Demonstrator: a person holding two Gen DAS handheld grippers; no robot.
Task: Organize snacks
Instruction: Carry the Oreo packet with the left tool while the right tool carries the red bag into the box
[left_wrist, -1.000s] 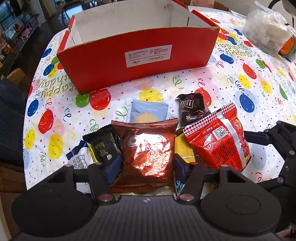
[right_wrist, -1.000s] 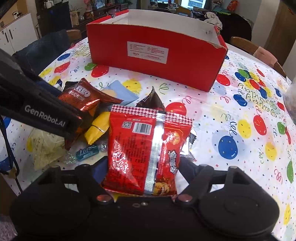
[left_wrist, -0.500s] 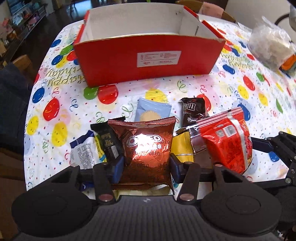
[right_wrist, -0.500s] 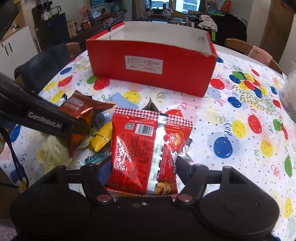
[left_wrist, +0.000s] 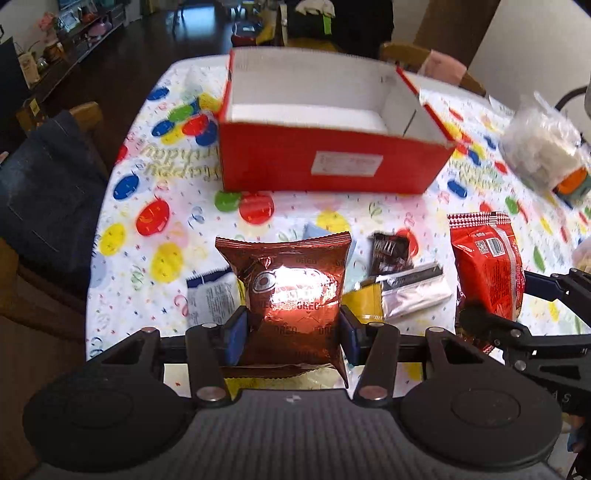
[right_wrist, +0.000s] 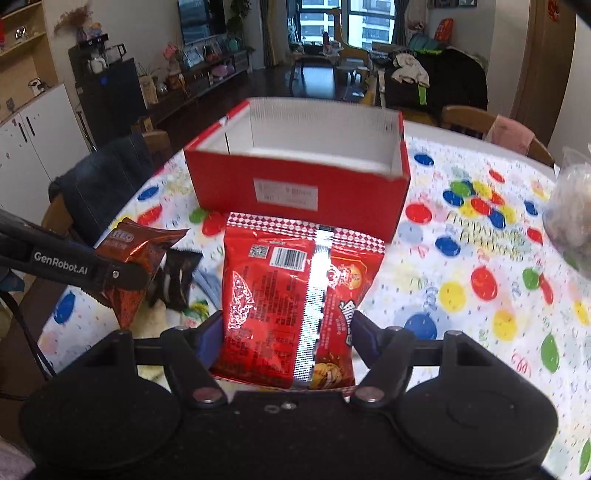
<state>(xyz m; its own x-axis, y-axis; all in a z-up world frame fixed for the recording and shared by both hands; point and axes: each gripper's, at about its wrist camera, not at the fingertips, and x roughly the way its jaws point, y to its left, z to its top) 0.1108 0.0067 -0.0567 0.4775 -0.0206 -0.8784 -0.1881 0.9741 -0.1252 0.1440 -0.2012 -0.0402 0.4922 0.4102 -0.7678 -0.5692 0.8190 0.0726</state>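
Observation:
My left gripper (left_wrist: 291, 330) is shut on a shiny brown Oreo bag (left_wrist: 291, 284), lifted above the table. My right gripper (right_wrist: 286, 334) is shut on a red snack bag (right_wrist: 299, 295), also held in the air. Each held bag shows in the other view: the red bag (left_wrist: 487, 266) at the right, the Oreo bag (right_wrist: 136, 258) at the left. An open red cardboard box (left_wrist: 328, 162) with a white inside stands beyond both on the balloon-print tablecloth (left_wrist: 177, 221); the box (right_wrist: 295, 184) looks empty where I can see in.
Loose snacks lie under the grippers: a dark M&M's pack (left_wrist: 391, 254), a silver wrapper (left_wrist: 413, 291), a yellow pack (left_wrist: 364, 301), a white-and-blue packet (left_wrist: 210, 291). A clear plastic bag (left_wrist: 543, 151) sits far right. Chairs (right_wrist: 107, 184) ring the table.
Both grippers have risen with their bags and drawn back, so the box's open top and inside now show. The left jaws narrowed a little on the Oreo bag.

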